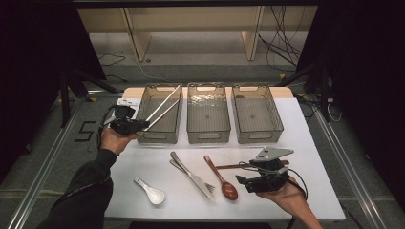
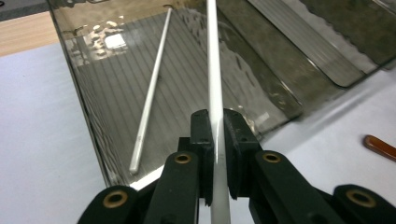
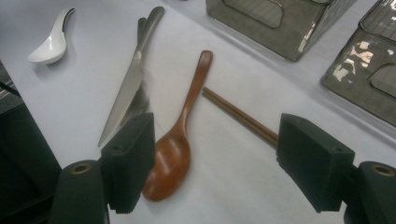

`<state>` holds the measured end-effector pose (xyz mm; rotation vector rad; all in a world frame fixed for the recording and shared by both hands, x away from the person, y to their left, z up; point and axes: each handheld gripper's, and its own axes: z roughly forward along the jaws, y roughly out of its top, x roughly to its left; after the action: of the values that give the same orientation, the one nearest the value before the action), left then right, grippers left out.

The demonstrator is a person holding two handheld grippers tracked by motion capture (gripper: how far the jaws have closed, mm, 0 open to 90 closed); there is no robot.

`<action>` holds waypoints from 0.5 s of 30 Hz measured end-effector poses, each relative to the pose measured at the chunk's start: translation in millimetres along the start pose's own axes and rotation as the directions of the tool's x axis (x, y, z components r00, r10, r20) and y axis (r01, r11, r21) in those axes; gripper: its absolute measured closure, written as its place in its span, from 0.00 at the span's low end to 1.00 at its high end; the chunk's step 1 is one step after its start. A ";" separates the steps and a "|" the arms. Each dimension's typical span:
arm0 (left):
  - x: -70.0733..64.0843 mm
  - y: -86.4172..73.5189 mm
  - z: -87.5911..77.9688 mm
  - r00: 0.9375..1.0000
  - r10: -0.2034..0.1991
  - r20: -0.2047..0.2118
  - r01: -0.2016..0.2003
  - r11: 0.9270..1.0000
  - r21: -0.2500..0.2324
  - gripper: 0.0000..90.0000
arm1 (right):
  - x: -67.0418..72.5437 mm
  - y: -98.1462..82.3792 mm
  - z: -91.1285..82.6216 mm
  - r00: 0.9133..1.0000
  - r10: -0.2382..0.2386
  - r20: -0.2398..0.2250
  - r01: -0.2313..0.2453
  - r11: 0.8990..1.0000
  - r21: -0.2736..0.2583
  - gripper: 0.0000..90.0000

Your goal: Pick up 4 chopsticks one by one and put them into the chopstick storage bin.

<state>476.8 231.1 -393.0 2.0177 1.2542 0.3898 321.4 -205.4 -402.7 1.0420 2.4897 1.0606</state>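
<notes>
Two pale chopsticks occupy your left side: one already lies slanted in the left bin [image 1: 160, 114], and the other chopstick [image 2: 214, 70] is clamped in your left gripper [image 1: 128, 125], jaws shut tight on its near end so the long shaft reaches out over the bin's near wall. Holding it by the end likely lets you lower the far tip in first beside its mate [image 2: 149, 100]. Your right gripper [image 3: 212, 163] hangs with jaws wide apart and nothing between the pads, poised low over the wooden spoon [image 3: 180, 135] and the brown chopsticks [image 3: 240, 116], which lie just beside each other on the table [image 1: 310, 138]. That looks like readiness for the next pick. The knife [image 3: 128, 86], fork beneath it and white spoon [image 3: 49, 42] wait farther off; middle bin [image 1: 207, 112] and right bin [image 1: 258, 112] appear empty.
</notes>
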 end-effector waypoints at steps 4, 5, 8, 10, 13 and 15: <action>6.4 6.4 10.8 1.000 -0.024 -0.014 0.024 0.999 0.026 0.93 | -0.7 -0.2 0.4 1.000 0.000 -0.003 0.000 1.000 -0.001 0.33; 7.6 7.4 13.6 0.999 -0.029 -0.021 0.029 0.999 0.029 0.93 | -0.7 -0.2 0.4 1.000 0.000 -0.003 0.000 1.000 -0.001 0.33; 10.8 9.9 20.9 0.999 -0.044 -0.028 0.045 0.998 0.040 0.93 | -0.3 0.3 -0.3 1.000 -0.001 -0.003 0.001 1.000 -0.003 0.33; 12.7 12.2 24.0 0.998 -0.053 -0.033 0.054 0.997 0.046 0.93 | -0.3 0.2 -0.4 1.000 0.000 -0.004 0.000 1.000 -0.004 0.33; 15.9 14.9 28.8 0.997 -0.068 -0.045 0.070 0.996 0.056 0.93 | -0.8 0.0 0.1 1.000 -0.002 -0.006 0.002 1.000 -0.002 0.33; 17.9 16.1 32.3 0.996 -0.080 -0.049 0.083 0.995 0.061 0.93 | -0.4 0.1 0.4 1.000 -0.004 -0.009 0.004 1.000 0.002 0.33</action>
<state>514.9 229.0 -406.0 2.0130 1.3886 0.3647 321.9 -205.5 -402.9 1.0352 2.4988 1.0644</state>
